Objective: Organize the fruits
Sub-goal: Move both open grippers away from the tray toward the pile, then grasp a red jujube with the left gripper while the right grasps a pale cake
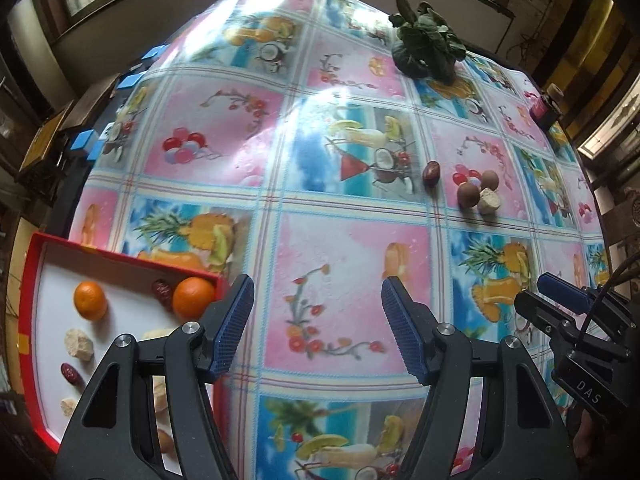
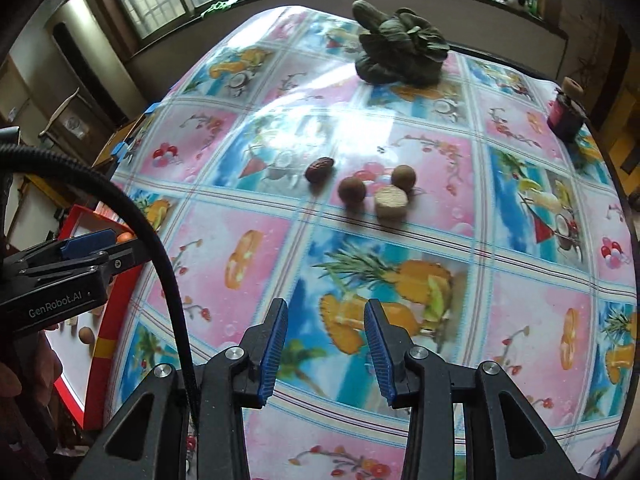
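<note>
A red tray with a white floor sits at the table's left edge. It holds two oranges, red dates, pale chunks and a small brown fruit. My left gripper is open and empty, beside the tray's right rim. On the cloth farther off lie a dark date, two round brown fruits and a pale chunk. My right gripper is open and empty, well short of them.
A bunch of dark leafy greens lies at the far side of the table. A dark jar stands at the far right edge. The tray shows at the left in the right wrist view. Windows run along the back wall.
</note>
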{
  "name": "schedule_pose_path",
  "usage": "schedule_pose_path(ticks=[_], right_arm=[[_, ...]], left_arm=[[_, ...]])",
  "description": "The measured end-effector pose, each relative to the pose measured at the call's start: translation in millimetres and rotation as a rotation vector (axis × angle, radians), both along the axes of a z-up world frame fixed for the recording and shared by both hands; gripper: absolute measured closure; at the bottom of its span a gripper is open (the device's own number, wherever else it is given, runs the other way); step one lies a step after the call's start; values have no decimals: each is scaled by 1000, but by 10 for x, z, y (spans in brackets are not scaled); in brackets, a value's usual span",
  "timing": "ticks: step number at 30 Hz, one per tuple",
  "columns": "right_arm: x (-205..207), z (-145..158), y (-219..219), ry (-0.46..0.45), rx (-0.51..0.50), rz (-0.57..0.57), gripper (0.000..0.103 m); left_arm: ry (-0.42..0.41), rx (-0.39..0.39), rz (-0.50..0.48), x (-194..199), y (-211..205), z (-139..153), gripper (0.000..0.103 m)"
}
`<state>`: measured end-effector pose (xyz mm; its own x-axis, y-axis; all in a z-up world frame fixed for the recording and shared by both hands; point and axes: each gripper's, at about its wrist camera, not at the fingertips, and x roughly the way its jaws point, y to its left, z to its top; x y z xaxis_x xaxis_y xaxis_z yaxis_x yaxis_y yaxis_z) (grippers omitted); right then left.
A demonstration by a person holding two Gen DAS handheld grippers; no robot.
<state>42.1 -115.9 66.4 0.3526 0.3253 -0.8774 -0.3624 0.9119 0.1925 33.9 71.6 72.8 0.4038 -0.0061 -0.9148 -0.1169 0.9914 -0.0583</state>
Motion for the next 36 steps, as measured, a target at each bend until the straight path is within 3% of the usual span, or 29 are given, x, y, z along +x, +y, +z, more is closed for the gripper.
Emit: schedule_pose_path(ticks=[14,25,28,30,32,34,36], right_arm=[[280,-77,-387,24,22,-69,65],[487,-199,-454,42,43,-89,65],[535,-231,-442,45,49,-86,64],[578,-249,-431,48,52,-87,64],[619,-259,-403,49,58,-82,64],[656,-267,-365,44,62,-74,65],[701,-280,-318,38,68,-65,65]], left_arm=[[-3,-16,-197,887,-503,-205,36],[18,-2,-265,1219,-624,-397,37],[36,5,-283,1261,-642,-460,54],[26,14,-293,1278,-652,-471,61],[16,28,-297,1288,-647,-476,79],[8,22,-284,1291,-601,-481,87],[8,9,-271,1289,-549,-486,88]])
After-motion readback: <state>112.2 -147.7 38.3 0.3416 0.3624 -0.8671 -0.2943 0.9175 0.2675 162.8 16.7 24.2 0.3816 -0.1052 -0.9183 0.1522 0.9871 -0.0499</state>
